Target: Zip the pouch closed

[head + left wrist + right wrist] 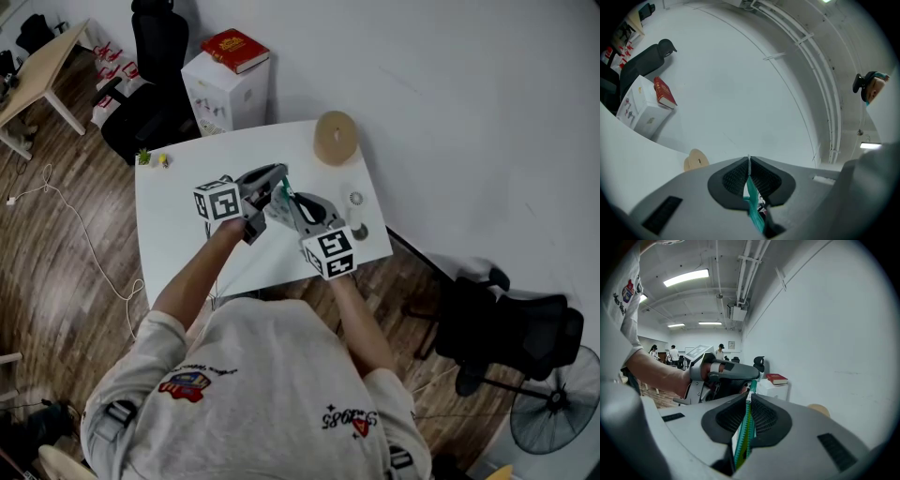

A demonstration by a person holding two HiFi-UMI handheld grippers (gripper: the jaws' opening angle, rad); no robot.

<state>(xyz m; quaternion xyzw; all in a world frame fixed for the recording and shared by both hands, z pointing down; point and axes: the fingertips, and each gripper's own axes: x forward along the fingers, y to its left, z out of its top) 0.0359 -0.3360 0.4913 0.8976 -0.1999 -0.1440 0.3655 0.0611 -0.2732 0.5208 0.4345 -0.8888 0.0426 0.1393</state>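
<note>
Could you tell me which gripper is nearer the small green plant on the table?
Left: the left gripper lies on the side of the plant; the right gripper is beyond it.

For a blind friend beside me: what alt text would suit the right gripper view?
The right claw is shut on the edge of a teal pouch. Beyond it the left claw, in a person's hand, grips the same pouch; a red book lies on a white box behind.

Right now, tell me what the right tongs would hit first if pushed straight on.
Probably the left tongs, just ahead, shut on the other end of the teal pouch; depth is hard to judge.
</note>
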